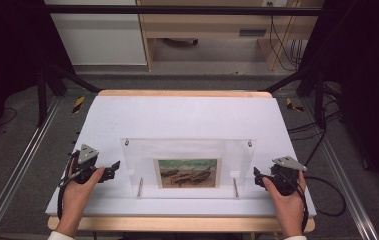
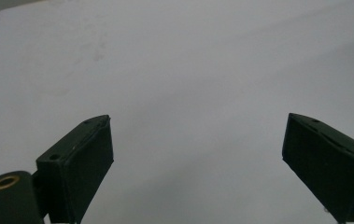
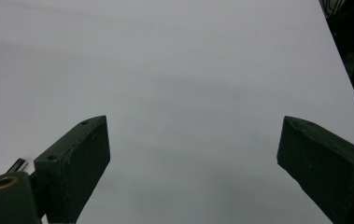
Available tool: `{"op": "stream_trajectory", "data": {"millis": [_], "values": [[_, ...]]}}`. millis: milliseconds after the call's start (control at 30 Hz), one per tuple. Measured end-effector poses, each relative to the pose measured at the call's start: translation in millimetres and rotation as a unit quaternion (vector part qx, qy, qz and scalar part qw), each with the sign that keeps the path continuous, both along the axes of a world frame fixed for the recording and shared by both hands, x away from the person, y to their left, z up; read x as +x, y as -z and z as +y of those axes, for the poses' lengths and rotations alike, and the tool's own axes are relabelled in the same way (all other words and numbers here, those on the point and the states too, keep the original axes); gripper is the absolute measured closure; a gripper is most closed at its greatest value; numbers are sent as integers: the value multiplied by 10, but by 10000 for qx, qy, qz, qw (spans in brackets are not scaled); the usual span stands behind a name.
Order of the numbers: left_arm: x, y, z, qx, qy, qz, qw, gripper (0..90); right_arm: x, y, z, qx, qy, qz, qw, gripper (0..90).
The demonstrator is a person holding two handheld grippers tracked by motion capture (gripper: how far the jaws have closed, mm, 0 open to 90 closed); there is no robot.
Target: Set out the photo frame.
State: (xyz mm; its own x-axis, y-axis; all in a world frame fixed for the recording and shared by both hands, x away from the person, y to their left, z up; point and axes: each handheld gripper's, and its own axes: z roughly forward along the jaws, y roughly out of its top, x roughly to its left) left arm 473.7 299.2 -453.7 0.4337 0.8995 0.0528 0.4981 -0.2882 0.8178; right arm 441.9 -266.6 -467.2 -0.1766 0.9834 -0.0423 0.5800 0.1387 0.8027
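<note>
A clear acrylic frame (image 1: 187, 160) lies flat on the white table sheet (image 1: 187, 115), with metal posts at its corners. Inside it sits a small painted picture (image 1: 188, 173) of boats on a shore. My left gripper (image 1: 113, 169) rests on the sheet just left of the frame, held by a hand, jaws wide apart and empty. In the left gripper view the left gripper (image 2: 198, 144) looks onto bare white sheet. My right gripper (image 1: 257, 178) rests just right of the frame, also open and empty. The right gripper view has the right gripper (image 3: 193, 149) over plain sheet.
The sheet covers a wooden tabletop (image 1: 177, 223) inside a black metal rig (image 1: 47, 85). Cables (image 1: 327, 190) trail off the right side. A wooden desk (image 1: 217, 30) stands on the floor beyond the table. A metal post tip (image 3: 17, 164) peeks in at the lower left.
</note>
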Motion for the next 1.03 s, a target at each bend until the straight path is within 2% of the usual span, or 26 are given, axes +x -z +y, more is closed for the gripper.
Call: {"op": "stream_trajectory", "data": {"millis": [133, 333, 500, 633, 800, 867, 967, 1033], "values": [[79, 23, 4, 15, -16, 102, 9999, 83, 84, 12, 6, 18, -9, 76, 10000, 97], [174, 77, 32, -110, -113, 227, 9996, 83, 200, 27, 25, 55, -23, 175, 9998, 97], [210, 107, 13, -234, -130, 353, 9990, 81, 276, 41, 48, 86, -49, 396, 9992, 100], [199, 103, 14, -455, -129, 565, 9973, 62, 327, 39, 54, 139, -91, 583, 9982, 101], [148, 99, 12, -562, -104, 687, 9960, 62, 333, 49, 70, 177, -141, 706, 9973, 99], [120, 111, 21, -670, -122, 774, 9947, 63, 327, 46, 75, 172, -166, 743, 9970, 101], [80, 126, 54, -905, -156, 976, 9910, 65, 318, 43, 73, 208, -171, 776, 9966, 100], [64, 125, 66, -913, -161, 978, 9909, 68, 313, 44, 82, 204, -220, 771, 9966, 100]]}}
